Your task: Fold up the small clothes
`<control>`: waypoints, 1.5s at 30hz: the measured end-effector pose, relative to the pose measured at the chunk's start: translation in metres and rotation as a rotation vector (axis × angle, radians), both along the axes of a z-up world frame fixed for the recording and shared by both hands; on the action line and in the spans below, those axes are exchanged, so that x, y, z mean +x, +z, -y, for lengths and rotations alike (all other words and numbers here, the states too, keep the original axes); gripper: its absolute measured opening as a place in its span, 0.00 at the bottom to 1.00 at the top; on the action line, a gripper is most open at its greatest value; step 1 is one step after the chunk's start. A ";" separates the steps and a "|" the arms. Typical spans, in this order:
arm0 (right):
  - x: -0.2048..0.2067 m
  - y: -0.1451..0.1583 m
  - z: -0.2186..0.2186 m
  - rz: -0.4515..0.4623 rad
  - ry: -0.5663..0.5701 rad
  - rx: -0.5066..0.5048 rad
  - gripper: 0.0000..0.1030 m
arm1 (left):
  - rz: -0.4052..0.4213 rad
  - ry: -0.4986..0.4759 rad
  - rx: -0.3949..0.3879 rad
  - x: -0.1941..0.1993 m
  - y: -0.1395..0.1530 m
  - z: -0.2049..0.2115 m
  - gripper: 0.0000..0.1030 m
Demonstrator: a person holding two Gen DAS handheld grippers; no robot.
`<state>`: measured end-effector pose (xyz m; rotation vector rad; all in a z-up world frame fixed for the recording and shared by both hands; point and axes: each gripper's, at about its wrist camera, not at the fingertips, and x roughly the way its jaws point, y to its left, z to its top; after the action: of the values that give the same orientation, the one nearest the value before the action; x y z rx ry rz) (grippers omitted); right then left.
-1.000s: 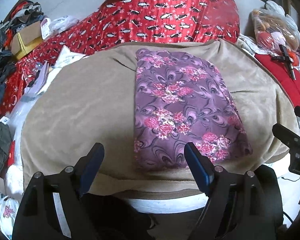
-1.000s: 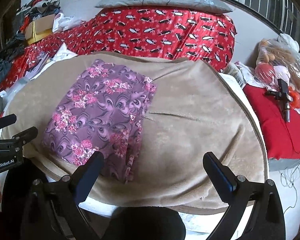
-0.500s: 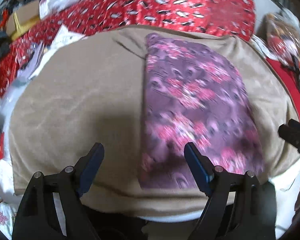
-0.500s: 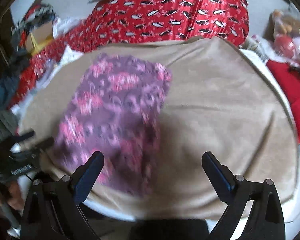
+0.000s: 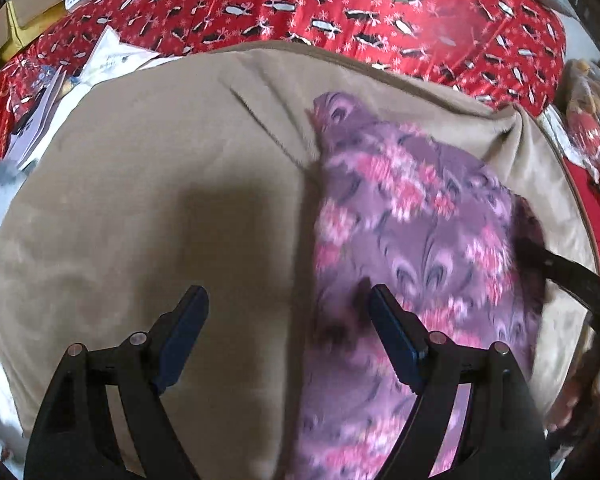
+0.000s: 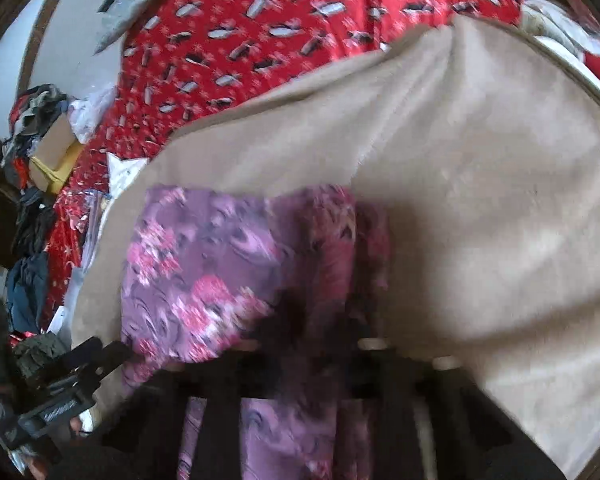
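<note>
On a tan fleece blanket [image 5: 140, 184] lies the folded purple floral garment [image 5: 412, 240], stretching in the left wrist view from about twelve o'clock down to five o'clock. Over it and the bare fleece hangs the left gripper [image 5: 288, 332], its blue-padded fingers [image 5: 392, 336] spread wide with nothing between them; the right-hand finger sits above the cloth's left edge. At three o'clock in that view the dark right gripper [image 5: 540, 252] reaches onto the garment's far side edge. Seen from the right wrist, its jaws are pressed together, blurred, at the garment's [image 6: 220, 272] near right edge, apparently pinching the cloth. Behind the blanket, at twelve o'clock, lies a red patterned cover [image 5: 340, 4].
</note>
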<state>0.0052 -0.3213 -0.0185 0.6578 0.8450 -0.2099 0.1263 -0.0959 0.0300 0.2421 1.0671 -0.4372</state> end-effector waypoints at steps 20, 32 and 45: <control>-0.048 -0.011 -0.025 -0.009 0.107 0.030 0.06 | -0.096 -0.035 -0.059 -0.032 -0.019 -0.018 0.84; -0.062 0.005 -0.028 0.013 0.078 0.031 0.12 | -0.034 -0.070 -0.022 -0.047 -0.015 -0.013 0.84; -0.100 0.003 -0.060 0.017 0.119 -0.003 0.07 | 0.021 -0.095 -0.010 -0.070 0.000 -0.026 0.84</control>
<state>-0.0950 -0.2612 -0.0157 0.6042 0.8639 -0.0980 0.0565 -0.0694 0.0299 0.2887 1.0352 -0.5243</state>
